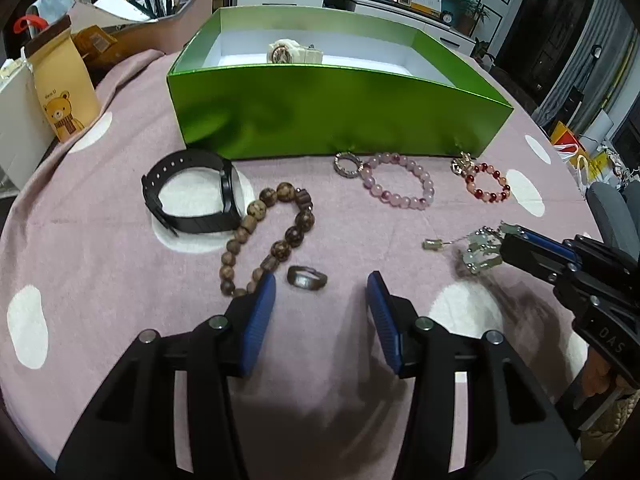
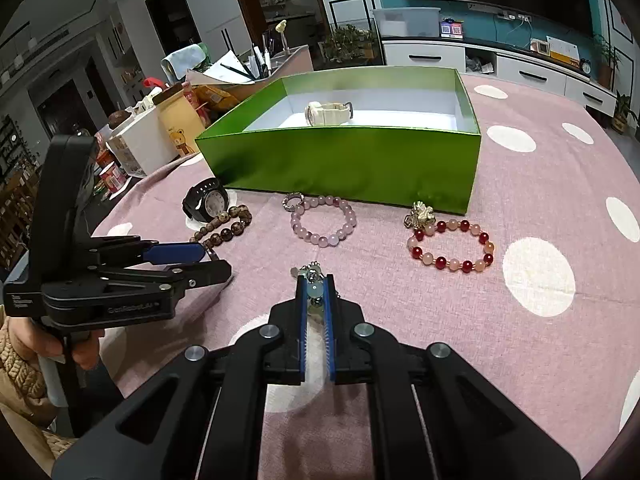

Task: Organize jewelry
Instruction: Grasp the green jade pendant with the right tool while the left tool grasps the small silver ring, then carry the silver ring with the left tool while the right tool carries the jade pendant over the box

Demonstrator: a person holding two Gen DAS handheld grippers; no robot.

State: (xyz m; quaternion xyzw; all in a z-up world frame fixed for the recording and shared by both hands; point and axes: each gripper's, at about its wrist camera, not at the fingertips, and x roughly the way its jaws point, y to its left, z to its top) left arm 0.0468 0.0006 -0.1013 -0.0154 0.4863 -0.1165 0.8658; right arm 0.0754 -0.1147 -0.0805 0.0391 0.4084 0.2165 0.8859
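My right gripper (image 2: 316, 280) is clamped on a pale green-and-silver brooch (image 2: 314, 290). My left gripper (image 1: 322, 284) stands part open, empty, above a small ring (image 1: 307, 278) on the tablecloth (image 1: 120, 280). Green box (image 1: 340, 120) behind holds a white watch (image 1: 294, 53).

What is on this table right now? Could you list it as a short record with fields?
Box: green box holding a cream watch
Loose on cloth: black watch, wooden bead bracelet, pink bead bracelet, red bead bracelet, small ring
Left gripper: open, ring just ahead between its fingers
Right gripper: shut on pale green charm piece
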